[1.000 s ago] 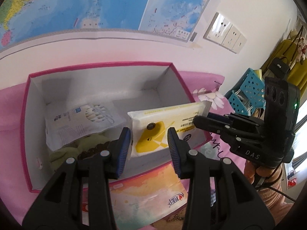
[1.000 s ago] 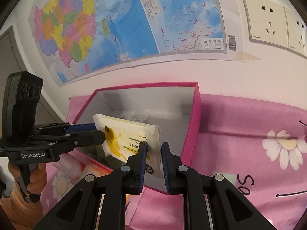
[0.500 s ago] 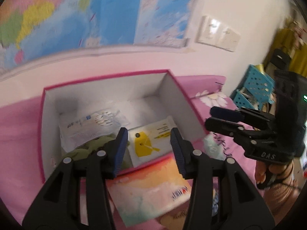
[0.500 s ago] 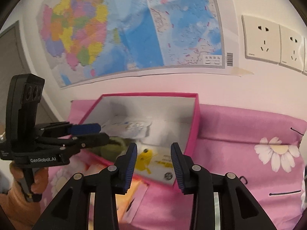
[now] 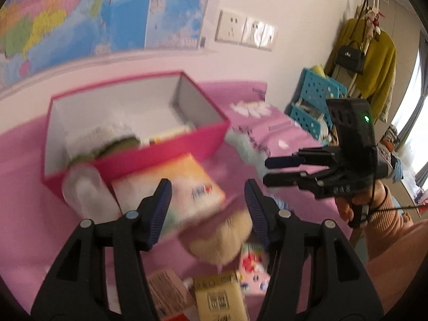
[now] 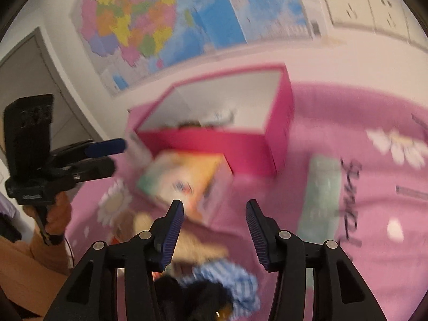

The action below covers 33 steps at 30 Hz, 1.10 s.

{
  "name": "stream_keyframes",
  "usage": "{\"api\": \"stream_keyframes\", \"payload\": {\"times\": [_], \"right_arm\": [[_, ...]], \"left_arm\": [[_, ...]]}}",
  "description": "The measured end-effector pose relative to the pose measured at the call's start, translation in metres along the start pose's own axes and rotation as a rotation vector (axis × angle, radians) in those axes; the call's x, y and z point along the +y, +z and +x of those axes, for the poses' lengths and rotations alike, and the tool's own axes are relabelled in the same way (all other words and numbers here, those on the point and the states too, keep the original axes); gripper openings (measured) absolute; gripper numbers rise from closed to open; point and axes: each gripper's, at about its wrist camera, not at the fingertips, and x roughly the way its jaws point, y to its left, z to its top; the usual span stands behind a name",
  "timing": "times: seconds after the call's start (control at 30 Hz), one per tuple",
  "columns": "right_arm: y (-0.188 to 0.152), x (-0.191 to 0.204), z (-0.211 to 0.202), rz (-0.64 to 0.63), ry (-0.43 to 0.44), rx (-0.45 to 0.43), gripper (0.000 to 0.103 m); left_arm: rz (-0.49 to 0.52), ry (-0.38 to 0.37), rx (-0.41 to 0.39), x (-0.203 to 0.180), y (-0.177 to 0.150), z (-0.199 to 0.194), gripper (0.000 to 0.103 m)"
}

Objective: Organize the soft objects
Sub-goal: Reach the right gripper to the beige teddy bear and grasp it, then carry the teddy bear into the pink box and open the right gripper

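Observation:
The pink box [image 5: 160, 157] stands on the pink bedspread. It holds a white pack, a green plush [image 5: 117, 144] and the yellow-and-white wipes pack [image 5: 165, 135], which lies flat inside. My left gripper [image 5: 207, 200] hovers in front of the box above a colourful tissue pack [image 5: 174, 187] and a beige plush [image 5: 222, 238]. Its jaws are opening with nothing between them. My right gripper [image 6: 214, 224] is also back from the box [image 6: 214, 139], jaws opening and empty, above the same tissue pack [image 6: 184, 179]. Both views are blurred.
A pale teal pack [image 6: 321, 195] lies to the right of the box. A blue-and-white checked soft item [image 6: 230, 281] and small cartons [image 5: 219, 291] lie near the front. A map hangs on the wall behind. Blue baskets [image 5: 313, 101] stand at the right.
The right gripper let go of the wipes pack, which now lies in the box. Both grippers have drawn back from the box and opened wider.

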Motion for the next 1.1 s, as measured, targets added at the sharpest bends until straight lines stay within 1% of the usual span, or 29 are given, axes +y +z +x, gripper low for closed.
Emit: {"api": "stream_keyframes", "payload": {"times": [0.17, 0.27, 0.33, 0.43, 0.47, 0.6, 0.73, 0.8, 0.83, 0.87, 0.9, 0.93, 1.0, 1.1], "right_arm": [[-0.026, -0.018, 0.015, 0.081, -0.018, 0.066, 0.049], [-0.040, -0.019, 0.023, 0.096, 0.018, 0.111, 0.049], [-0.049, -0.014, 0.026, 0.081, 0.030, 0.147, 0.047], [-0.060, -0.003, 0.028, 0.036, 0.032, 0.193, 0.047], [-0.060, -0.002, 0.026, 0.031, 0.026, 0.185, 0.047], [-0.048, -0.008, 0.019, 0.067, 0.033, 0.100, 0.049], [-0.040, -0.009, 0.030, 0.064, 0.066, 0.071, 0.049], [-0.037, -0.008, 0.040, 0.052, 0.085, 0.076, 0.049], [-0.037, -0.008, 0.042, 0.047, 0.094, 0.079, 0.047], [-0.037, -0.007, 0.043, 0.042, 0.106, 0.076, 0.034], [-0.037, -0.006, 0.044, 0.041, 0.126, 0.074, 0.025], [-0.038, -0.005, 0.044, 0.038, 0.135, 0.077, 0.022], [-0.038, -0.001, 0.042, 0.020, 0.127, 0.073, 0.020], [-0.036, 0.006, 0.034, -0.006, 0.115, 0.050, 0.018]], "left_arm": [[-0.022, -0.028, 0.077, 0.001, -0.029, 0.013, 0.058], [-0.021, -0.023, 0.125, -0.003, -0.042, 0.023, 0.058], [-0.018, -0.032, 0.147, -0.005, -0.047, 0.028, 0.058], [-0.008, -0.026, 0.170, -0.007, -0.052, 0.035, 0.058], [-0.009, -0.023, 0.175, -0.007, -0.052, 0.038, 0.058], [-0.023, -0.019, 0.191, -0.003, -0.053, 0.045, 0.058], [-0.035, -0.022, 0.197, -0.003, -0.055, 0.045, 0.058], [-0.033, -0.018, 0.209, -0.004, -0.056, 0.045, 0.051], [-0.035, -0.021, 0.214, -0.005, -0.056, 0.046, 0.049], [-0.040, -0.033, 0.217, -0.005, -0.057, 0.045, 0.043], [-0.045, -0.049, 0.220, -0.006, -0.057, 0.046, 0.035], [-0.054, -0.067, 0.226, -0.006, -0.057, 0.046, 0.032], [-0.057, -0.063, 0.224, -0.008, -0.056, 0.045, 0.029], [-0.073, -0.077, 0.211, -0.009, -0.051, 0.040, 0.029]]}}
